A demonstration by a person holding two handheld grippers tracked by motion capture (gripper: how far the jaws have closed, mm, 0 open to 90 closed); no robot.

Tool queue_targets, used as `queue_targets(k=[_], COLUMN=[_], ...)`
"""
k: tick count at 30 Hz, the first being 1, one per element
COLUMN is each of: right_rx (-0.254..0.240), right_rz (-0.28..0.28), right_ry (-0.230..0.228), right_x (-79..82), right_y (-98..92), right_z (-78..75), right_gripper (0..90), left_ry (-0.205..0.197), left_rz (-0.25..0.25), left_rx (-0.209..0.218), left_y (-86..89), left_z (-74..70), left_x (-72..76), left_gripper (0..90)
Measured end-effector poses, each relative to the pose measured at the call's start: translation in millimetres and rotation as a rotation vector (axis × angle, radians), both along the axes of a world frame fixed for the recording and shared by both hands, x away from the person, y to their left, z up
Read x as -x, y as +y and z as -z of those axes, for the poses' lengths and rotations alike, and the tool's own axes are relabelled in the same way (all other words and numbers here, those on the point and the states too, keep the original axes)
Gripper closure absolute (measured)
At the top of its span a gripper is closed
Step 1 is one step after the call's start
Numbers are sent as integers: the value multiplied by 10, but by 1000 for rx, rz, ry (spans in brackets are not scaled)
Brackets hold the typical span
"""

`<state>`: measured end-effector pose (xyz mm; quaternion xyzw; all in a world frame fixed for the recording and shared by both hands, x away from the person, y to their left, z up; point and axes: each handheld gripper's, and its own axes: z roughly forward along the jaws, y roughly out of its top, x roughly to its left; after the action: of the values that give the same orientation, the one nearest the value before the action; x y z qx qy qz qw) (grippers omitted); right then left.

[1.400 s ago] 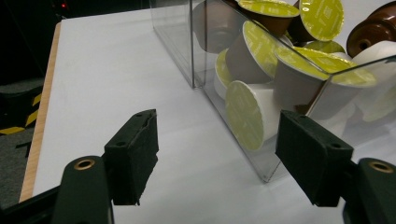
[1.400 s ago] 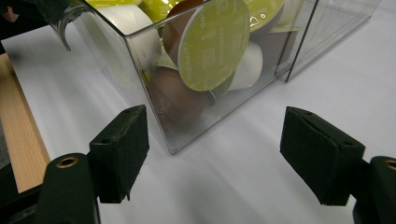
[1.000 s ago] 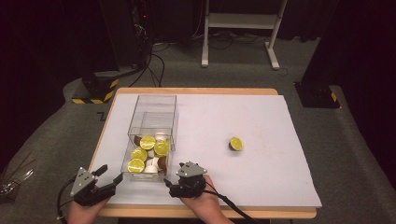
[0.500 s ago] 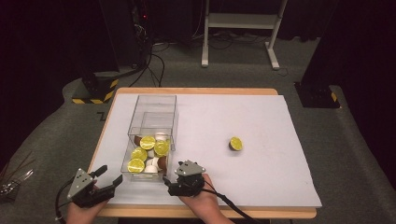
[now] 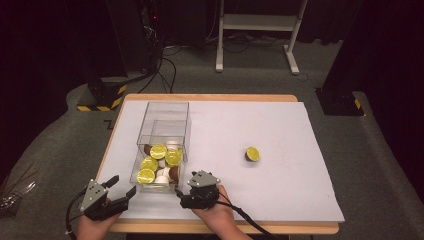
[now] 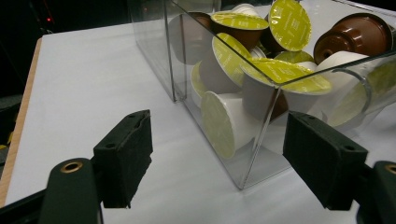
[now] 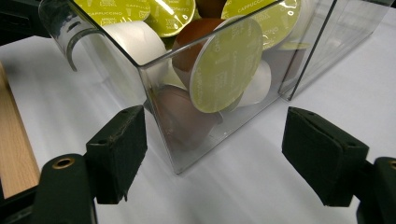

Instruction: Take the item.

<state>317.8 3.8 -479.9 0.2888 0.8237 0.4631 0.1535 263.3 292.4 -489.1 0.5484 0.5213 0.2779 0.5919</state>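
A clear plastic box (image 5: 165, 125) lies lengthwise on the white sheet, and its near end holds several coffee capsules (image 5: 160, 162) with lime-green lids on white or brown bodies. One more capsule (image 5: 252, 154) lies alone on the sheet to the right. My left gripper (image 5: 122, 185) is at the box's near-left corner and stands open. In the left gripper view that corner (image 6: 243, 158) sits between the jaws of the left gripper (image 6: 219, 163), untouched. My right gripper (image 5: 180, 196) is open at the near-right corner. There the box (image 7: 163, 121) stands between the pads of the right gripper (image 7: 215, 158).
The white sheet (image 5: 280, 125) covers a wooden table whose near edge (image 5: 280, 229) runs just behind both hands. A cable trails from the right gripper over that edge. Dark floor, cables and a white stand lie beyond the far side.
The left gripper has drifted slightly toward the near table edge. The right gripper, the box and the loose capsule have stayed put.
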Motion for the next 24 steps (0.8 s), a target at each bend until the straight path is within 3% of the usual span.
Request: queue_targets(k=[4,11,14,24], right_rx=[-7,-18,-21,-19], right_rz=[9,27,39,57], right_ry=[-4,-5,-12,-29], right_x=[-44,-123,-189,-319], right_y=[-4,-13,-12,-4], right_z=[-7,-22,-45,-77], right_gripper=[224,226,227,222], left_ry=[1,-7,-13,-2], left_rz=[-6,-28,-41,-30], left_rx=[14,-13,-4,7], left_y=[-22,-69,-82,-118], left_z=[2,-5,-25,-64], left_x=[-54,-146,-221,-378], left_gripper=[246,242,237,194])
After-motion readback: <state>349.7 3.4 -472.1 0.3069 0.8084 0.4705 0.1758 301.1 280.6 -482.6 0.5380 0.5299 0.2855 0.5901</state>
